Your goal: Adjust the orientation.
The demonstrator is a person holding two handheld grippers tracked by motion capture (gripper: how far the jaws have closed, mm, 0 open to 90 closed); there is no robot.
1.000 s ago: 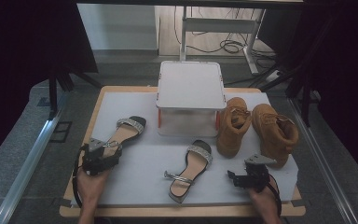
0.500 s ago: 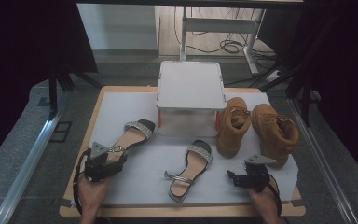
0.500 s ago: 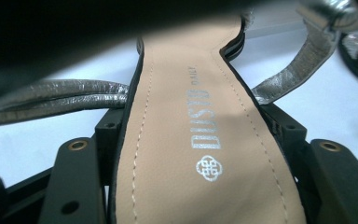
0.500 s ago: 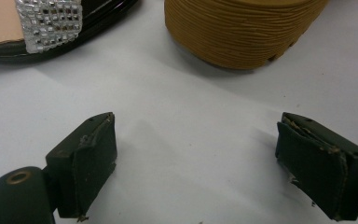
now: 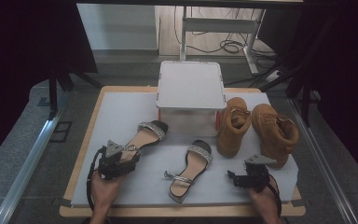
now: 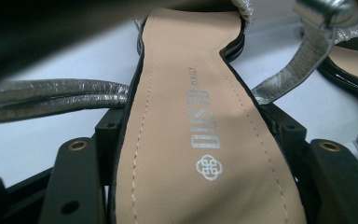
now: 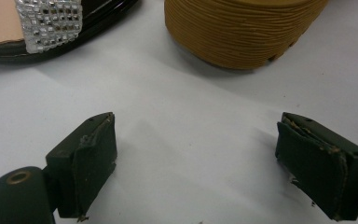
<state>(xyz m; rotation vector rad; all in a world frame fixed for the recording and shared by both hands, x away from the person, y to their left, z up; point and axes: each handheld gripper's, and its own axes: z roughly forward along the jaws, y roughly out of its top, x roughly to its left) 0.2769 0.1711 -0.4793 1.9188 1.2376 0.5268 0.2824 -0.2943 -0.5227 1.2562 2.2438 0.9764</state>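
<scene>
A black sandal with a tan insole and a sparkly strap lies left of centre on the white mat. My left gripper is shut on its heel end. In the left gripper view the insole sits between the two black jaws, with a silver ankle strap trailing to the left. The matching sandal lies loose in the middle of the mat. My right gripper rests open on the mat at the front right, with bare mat between its pads. That sandal's strap lies ahead of it to the left.
A white lidded box stands at the back centre. Two tan boots stand to its right, one sole just ahead of the right gripper. The mat lies on a wooden tabletop.
My left gripper has carried the held sandal to the right, toward the middle of the mat. The right gripper and the other shoes have stayed put.
</scene>
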